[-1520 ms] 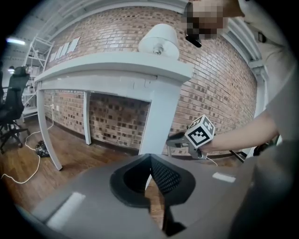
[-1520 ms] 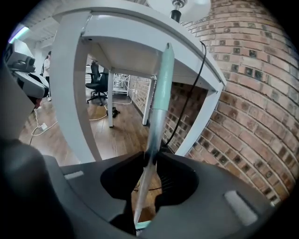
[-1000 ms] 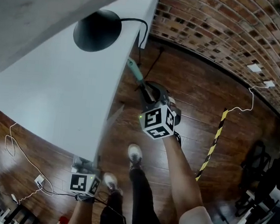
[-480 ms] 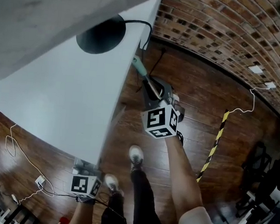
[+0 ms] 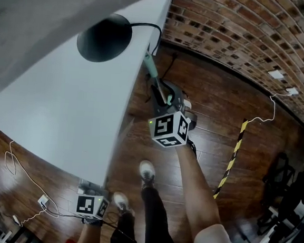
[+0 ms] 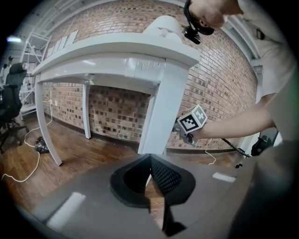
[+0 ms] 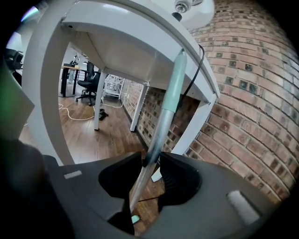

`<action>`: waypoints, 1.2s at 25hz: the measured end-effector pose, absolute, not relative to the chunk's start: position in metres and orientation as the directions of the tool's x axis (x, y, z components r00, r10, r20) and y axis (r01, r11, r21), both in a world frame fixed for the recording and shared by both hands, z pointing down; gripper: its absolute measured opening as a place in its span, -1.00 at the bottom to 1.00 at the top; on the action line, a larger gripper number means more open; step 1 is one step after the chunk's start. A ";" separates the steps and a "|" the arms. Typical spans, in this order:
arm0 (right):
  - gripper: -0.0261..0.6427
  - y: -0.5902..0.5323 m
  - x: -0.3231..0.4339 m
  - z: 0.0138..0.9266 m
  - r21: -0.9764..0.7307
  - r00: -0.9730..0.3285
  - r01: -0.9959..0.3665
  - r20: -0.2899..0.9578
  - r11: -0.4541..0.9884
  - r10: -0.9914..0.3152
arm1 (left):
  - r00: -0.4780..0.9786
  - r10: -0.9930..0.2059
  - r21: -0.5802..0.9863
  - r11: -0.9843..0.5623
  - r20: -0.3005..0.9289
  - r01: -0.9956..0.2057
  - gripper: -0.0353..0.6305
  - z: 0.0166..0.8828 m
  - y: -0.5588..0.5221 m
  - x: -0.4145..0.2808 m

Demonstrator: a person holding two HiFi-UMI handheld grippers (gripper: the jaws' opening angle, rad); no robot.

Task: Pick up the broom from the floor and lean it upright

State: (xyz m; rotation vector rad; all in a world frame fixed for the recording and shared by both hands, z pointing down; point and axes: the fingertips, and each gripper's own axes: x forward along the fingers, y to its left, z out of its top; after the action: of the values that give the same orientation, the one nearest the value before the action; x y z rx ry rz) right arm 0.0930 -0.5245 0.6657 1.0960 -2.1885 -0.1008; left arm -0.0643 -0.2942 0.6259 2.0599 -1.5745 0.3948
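Widened right gripper [image 7: 150, 163] jaws just now, slack around broom [image 7: 164, 112] handle; long axis near upright, teal top against desk [image 7: 140, 28] edge. Left gripper [image 6: 150, 161] jaws together, empty.

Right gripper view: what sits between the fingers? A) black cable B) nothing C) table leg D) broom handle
D: the broom handle runs up between the fingers of the right gripper, which have just been opening around it.
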 end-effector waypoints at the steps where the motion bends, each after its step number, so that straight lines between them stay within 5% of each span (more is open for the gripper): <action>1: -0.49 -0.526 0.093 0.667 0.351 -0.415 -0.683 0.535 0.640 -0.736 | 0.283 -0.803 0.220 -0.194 0.525 -0.956 -0.89 0.628 -0.294 -0.065; 20: -0.34 -0.523 0.111 0.659 0.290 -0.384 -0.767 0.508 0.573 -0.771 | 0.300 -0.800 0.224 -0.212 0.519 -0.951 -0.89 0.627 -0.300 -0.063; 22: -0.48 -0.517 0.117 0.653 0.280 -0.374 -0.786 0.495 0.551 -0.784 | 0.296 -0.802 0.223 -0.207 0.519 -0.953 -0.89 0.625 -0.299 -0.063; 24: -0.86 -0.507 0.125 0.647 0.279 -0.365 -0.798 0.482 0.534 -0.796 | 0.295 -0.802 0.213 -0.213 0.520 -0.954 -0.89 0.624 -0.296 -0.061; 30: -0.89 -0.478 0.140 0.636 0.245 -0.352 -0.831 0.465 0.500 -0.812 | 0.285 -0.815 0.180 -0.224 0.504 -0.958 -0.89 0.612 -0.307 -0.063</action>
State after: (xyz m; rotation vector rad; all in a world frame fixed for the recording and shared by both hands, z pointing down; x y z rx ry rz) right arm 0.1400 -0.4782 0.6360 1.3449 -2.2122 0.0452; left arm -0.0625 -0.3072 0.6121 2.1078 -1.5877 0.4212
